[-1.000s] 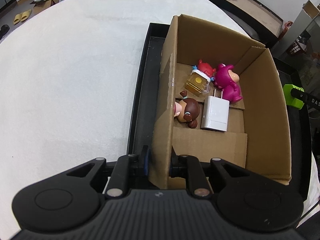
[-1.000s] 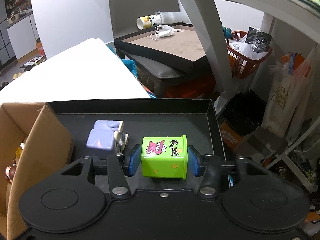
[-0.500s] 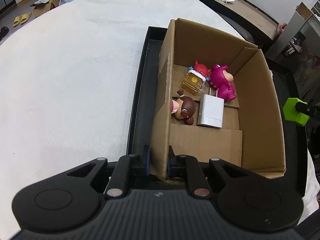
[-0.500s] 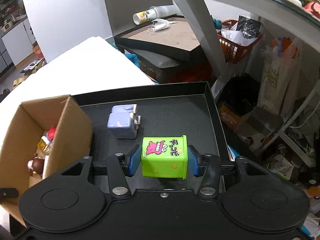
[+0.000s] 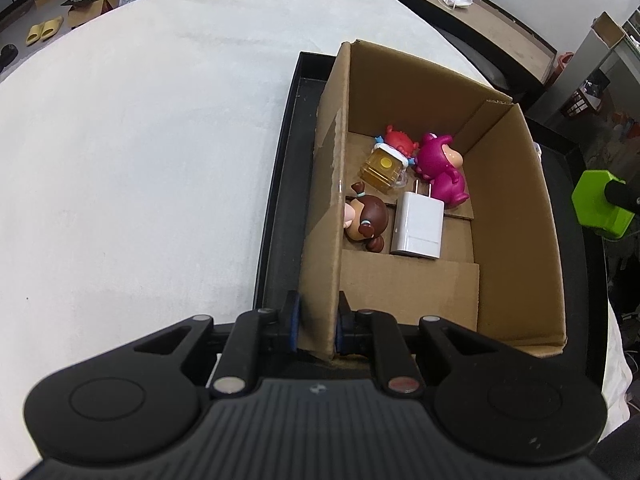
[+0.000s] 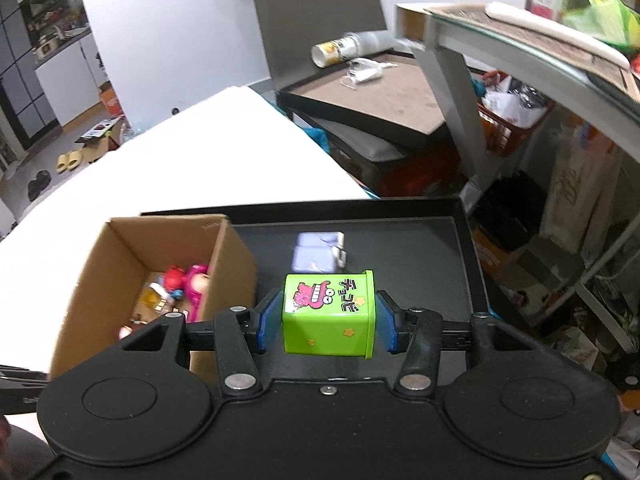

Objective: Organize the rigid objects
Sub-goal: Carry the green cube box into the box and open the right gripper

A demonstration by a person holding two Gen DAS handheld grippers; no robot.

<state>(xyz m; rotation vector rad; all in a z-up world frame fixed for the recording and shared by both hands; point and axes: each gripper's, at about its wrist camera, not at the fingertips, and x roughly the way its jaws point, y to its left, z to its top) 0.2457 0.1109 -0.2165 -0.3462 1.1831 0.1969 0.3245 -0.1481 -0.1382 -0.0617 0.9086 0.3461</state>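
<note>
cardboard box (image 5: 516,216) stands in the black tray (image 5: 280,184) on the white counter (image 5: 140,140), and my left claw (image 5: 316,322) is clamped on the near end of the box's left wall. inside i see a white charger (image 5: 418,224), a brown-haired figurine (image 5: 366,220), a magenta figure (image 5: 440,170), a red figure (image 5: 398,138) and an amber block (image 5: 382,166). my right claw (image 6: 327,320) grips a green tin (image 6: 328,314) above the tray, right of the box; a lavender toy (image 6: 318,254) lies on the tray beyond it.
</note>
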